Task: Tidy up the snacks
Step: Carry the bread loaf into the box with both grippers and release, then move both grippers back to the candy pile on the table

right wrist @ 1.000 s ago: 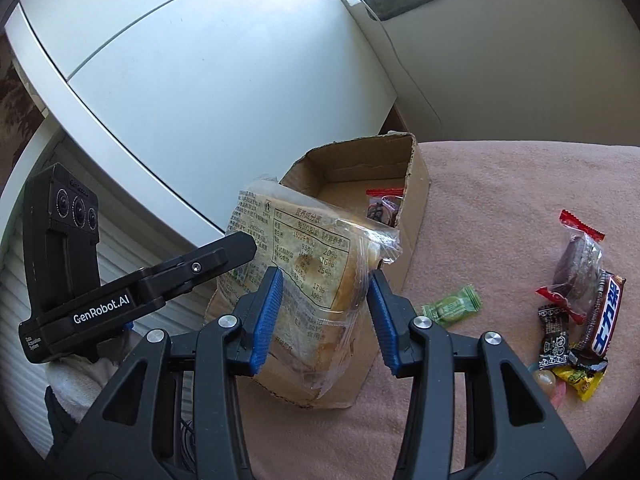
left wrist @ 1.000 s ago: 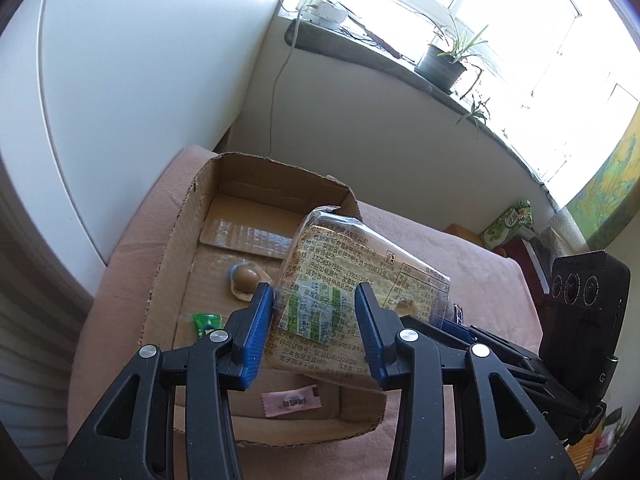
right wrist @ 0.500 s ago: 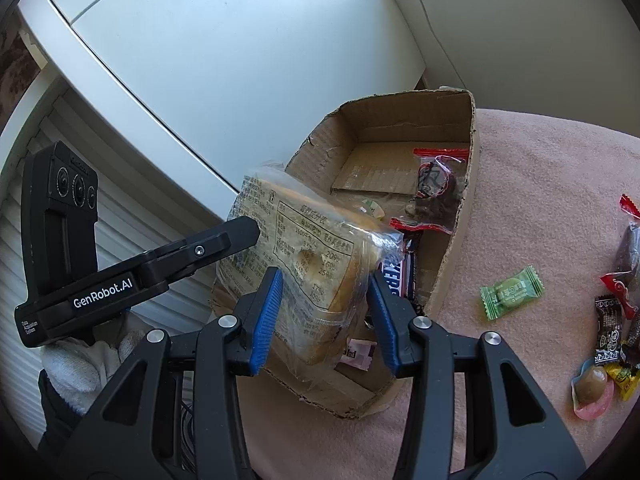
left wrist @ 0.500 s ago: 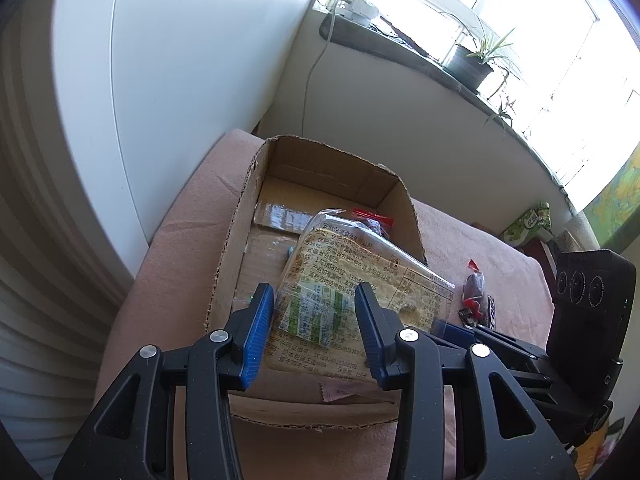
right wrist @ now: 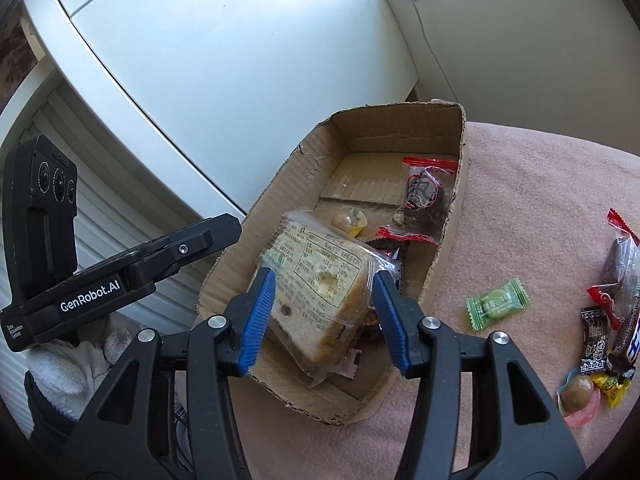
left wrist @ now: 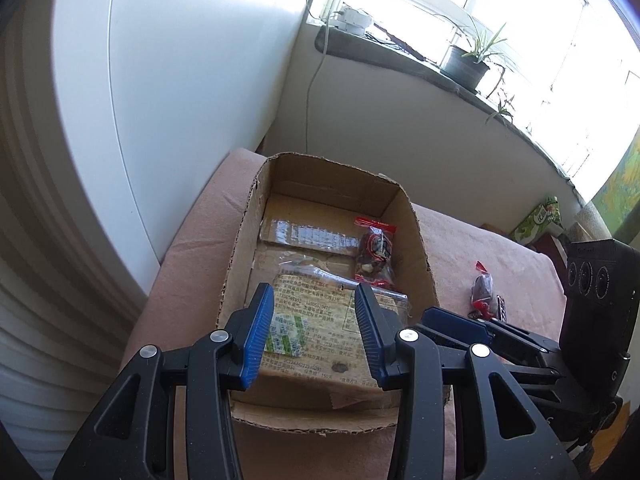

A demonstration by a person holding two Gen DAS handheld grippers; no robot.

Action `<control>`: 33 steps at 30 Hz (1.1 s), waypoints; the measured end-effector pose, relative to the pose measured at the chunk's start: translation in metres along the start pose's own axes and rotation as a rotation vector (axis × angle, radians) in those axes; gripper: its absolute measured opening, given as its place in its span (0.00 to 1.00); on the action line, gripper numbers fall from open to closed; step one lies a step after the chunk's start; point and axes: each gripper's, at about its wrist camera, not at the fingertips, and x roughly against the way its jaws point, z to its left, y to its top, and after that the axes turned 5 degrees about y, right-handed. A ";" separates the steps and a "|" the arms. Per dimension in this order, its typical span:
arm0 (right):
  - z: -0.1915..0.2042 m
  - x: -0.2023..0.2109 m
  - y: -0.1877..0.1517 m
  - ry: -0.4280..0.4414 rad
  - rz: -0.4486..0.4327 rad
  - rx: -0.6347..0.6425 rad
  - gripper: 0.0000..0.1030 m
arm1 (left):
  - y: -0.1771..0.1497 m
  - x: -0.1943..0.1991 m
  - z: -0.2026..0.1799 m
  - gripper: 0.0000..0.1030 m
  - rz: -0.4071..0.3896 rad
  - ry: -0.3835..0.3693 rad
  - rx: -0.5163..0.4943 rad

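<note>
Cardboard box (right wrist: 452, 240) on the pink-covered counter (right wrist: 520, 184) holds the wrapped bread (right wrist: 320, 292) at its near end, red-sealed snack bag (right wrist: 426, 192) farther in. Right claw (right wrist: 324, 316) has just been opening, pads clear of the bread between them; left claw (left wrist: 316, 332) straddles the bread, grip unclear.

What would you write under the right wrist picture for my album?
Wrapped bread sits in the cardboard box between the right tool, its jaws just opening.
</note>
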 end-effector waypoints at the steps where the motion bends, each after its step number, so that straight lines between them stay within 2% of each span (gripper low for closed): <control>1: 0.001 -0.002 0.000 -0.007 -0.005 0.009 0.52 | -0.001 0.001 -0.002 0.38 -0.006 0.004 -0.009; 5: 0.004 0.006 -0.001 -0.025 -0.024 0.035 0.58 | -0.006 0.005 -0.010 0.38 -0.030 0.016 -0.038; 9: 0.002 0.019 -0.001 -0.032 -0.041 0.041 0.58 | -0.015 0.010 -0.023 0.38 -0.061 0.039 -0.088; 16: -0.013 0.060 0.003 -0.143 -0.106 0.077 0.59 | -0.035 0.014 -0.056 0.38 -0.084 0.023 -0.176; 23: -0.065 0.111 -0.002 -0.291 -0.147 0.036 0.63 | -0.051 0.015 -0.101 0.39 -0.097 -0.041 -0.266; 27: -0.103 0.130 -0.009 -0.365 -0.132 -0.021 0.63 | -0.061 0.004 -0.124 0.39 -0.064 -0.101 -0.293; 33: -0.159 0.130 -0.023 -0.377 -0.049 -0.131 0.63 | -0.080 -0.023 -0.156 0.39 0.008 -0.162 -0.321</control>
